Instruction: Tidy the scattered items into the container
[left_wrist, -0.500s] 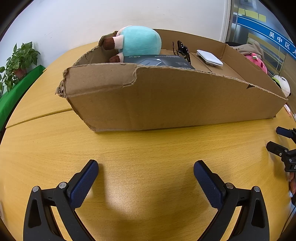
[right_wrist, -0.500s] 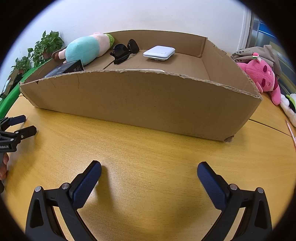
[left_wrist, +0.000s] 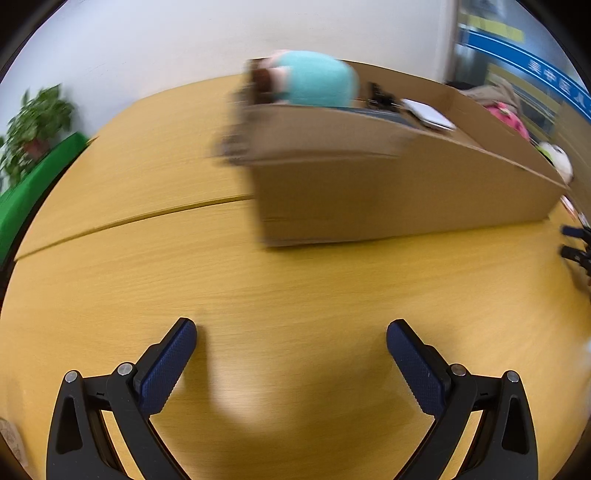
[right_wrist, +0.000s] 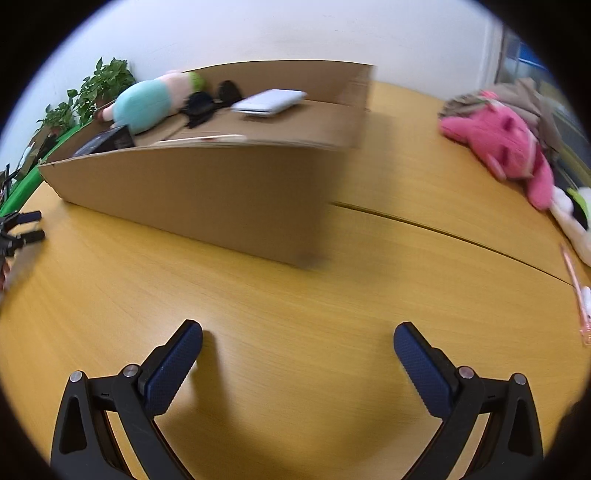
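- Since half a second ago both views have swung: in the left wrist view the cardboard box (left_wrist: 388, 184) now sits toward the upper right of frame rather than centred; in the right wrist view it has shifted to the upper left. Both frames are motion-blurred.
- Left gripper (left_wrist: 291, 343): jaws spread fully apart, nothing between them, bare wooden table (left_wrist: 295, 288) beneath.
- Right gripper (right_wrist: 298, 345): jaws likewise fully apart, holding nothing, above bare table.
- The box stands on the table beyond both grippers, near a seam between table panels.
- Inside the box: teal plush toy (right_wrist: 146, 103) at its left end, black sunglasses (right_wrist: 207, 103) beside it, white flat case (right_wrist: 271, 102) toward the right end, dark small carton (right_wrist: 107, 140) at the near left corner.
- Outside the box, toward the right table edge: pink plush toy (right_wrist: 502, 144), white plush toy (right_wrist: 572, 218), and a pink pen (right_wrist: 576, 295) lying near the right edge.
- Potted plant (left_wrist: 37, 125) stands past the left edge of the table.
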